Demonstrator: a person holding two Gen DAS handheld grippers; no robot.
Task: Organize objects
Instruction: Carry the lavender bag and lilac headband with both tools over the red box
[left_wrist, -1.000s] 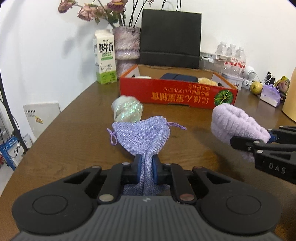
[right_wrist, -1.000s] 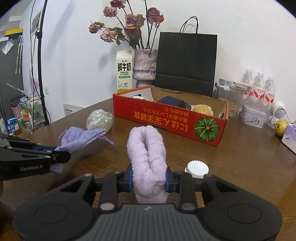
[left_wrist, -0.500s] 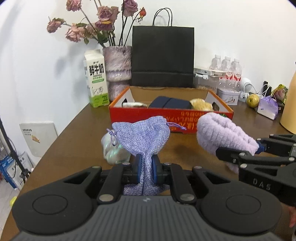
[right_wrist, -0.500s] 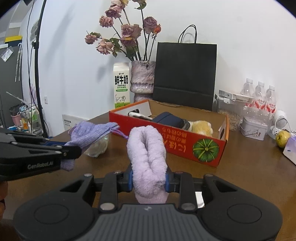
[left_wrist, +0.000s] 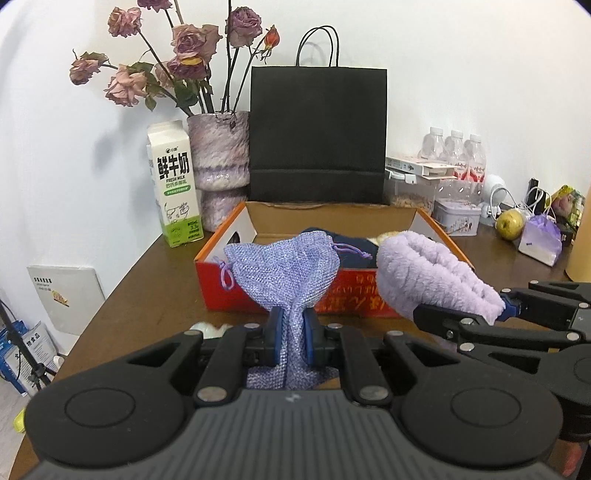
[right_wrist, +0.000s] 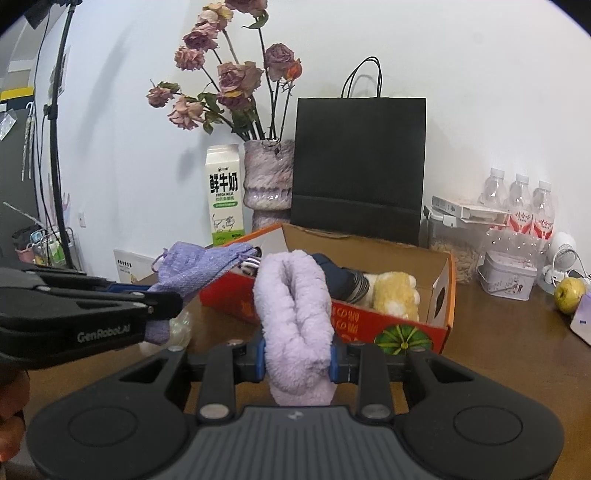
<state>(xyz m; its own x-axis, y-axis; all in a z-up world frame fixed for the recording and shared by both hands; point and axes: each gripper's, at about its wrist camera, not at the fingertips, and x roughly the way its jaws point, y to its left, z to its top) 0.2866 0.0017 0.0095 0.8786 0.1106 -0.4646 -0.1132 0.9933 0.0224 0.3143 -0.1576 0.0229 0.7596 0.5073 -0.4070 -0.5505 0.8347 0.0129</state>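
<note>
Left wrist view shows the lilac mesh pouch (left_wrist: 291, 273) pinched by its lower part between the fingers (left_wrist: 275, 339) of the left gripper (left_wrist: 291, 341), which are closed tight on the cloth; its drawstring mouth stands just ahead of the fingers and above them. A second ago the pouch hung low over the bare desk (left_wrist: 147, 295) and the red cardboard box (left_wrist: 354, 299) lay well ahead. Now the box is close in front of the fingers and the pouch top overlaps its near wall, so both hands have carried their loads up and toward it.

In the right wrist view the fluffy lilac sock (right_wrist: 295, 314) is squeezed between the fingers (right_wrist: 260, 360) of the right gripper (right_wrist: 297, 360), also closed firmly, with the folded end rising ahead of them. Beyond the fingers, inside the box, lie a dark blue item (right_wrist: 341, 278) and a yellow plush toy (right_wrist: 395, 295). An iridescent bundle (right_wrist: 181, 326) stays on the desk, below and to the left of the right fingers.

I judge that the carry is nearly finished: both soft things must still pass over the near wall before release. The free place inside the box seems to be toward its left part, but it is partly hidden.
</note>
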